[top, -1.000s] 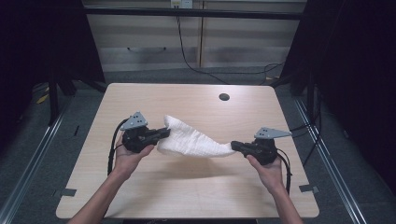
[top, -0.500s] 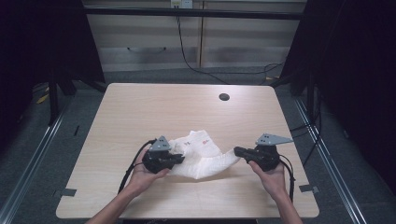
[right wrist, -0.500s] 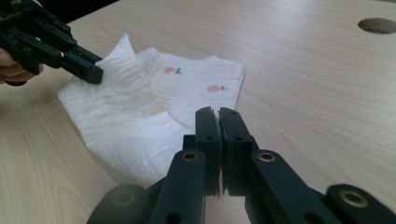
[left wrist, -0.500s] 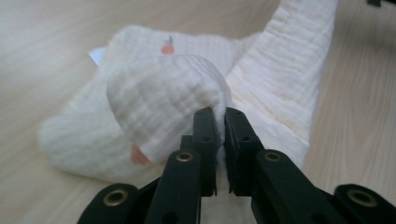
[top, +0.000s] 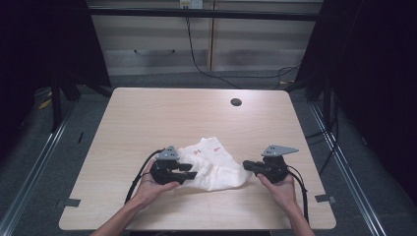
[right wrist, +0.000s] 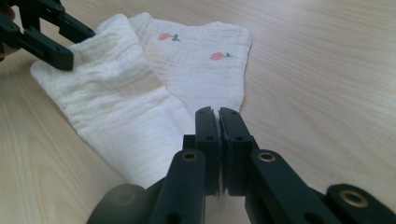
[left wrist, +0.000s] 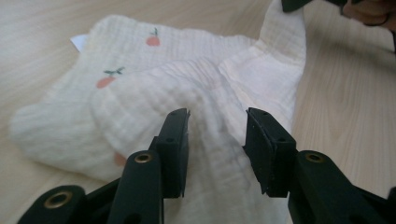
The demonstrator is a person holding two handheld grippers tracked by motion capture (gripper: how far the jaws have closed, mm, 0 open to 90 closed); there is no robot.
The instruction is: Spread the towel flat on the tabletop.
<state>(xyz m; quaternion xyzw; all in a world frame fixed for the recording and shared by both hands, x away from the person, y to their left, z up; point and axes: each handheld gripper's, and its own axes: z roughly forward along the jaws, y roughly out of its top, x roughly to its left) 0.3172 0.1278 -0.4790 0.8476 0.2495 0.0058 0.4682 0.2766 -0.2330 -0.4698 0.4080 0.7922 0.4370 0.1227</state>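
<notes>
A white muslin cloth (top: 211,164) printed with small red fruit lies bunched and folded over on the wooden table (top: 172,113), between the two hands. My left gripper (top: 189,173) rests at the cloth's left end. Its jaws have just been opening, and in the left gripper view (left wrist: 217,119) they stand apart over the cloth (left wrist: 187,84) without pressing it. My right gripper (top: 247,166) is shut on the cloth's right corner, which it holds slightly raised. In the right gripper view (right wrist: 218,114) the jaws are closed together at the edge of the cloth (right wrist: 140,88).
A round dark hole (top: 236,102) sits in the tabletop near the far edge. Bare wood extends behind the cloth to the far edge. Cables trail from both grippers toward the near edge. A dark floor surrounds the table.
The left gripper carried its end of the cloth right and down toward the right gripper, folding the cloth over. Its jaws then opened off the cloth. The right gripper sank slightly.
</notes>
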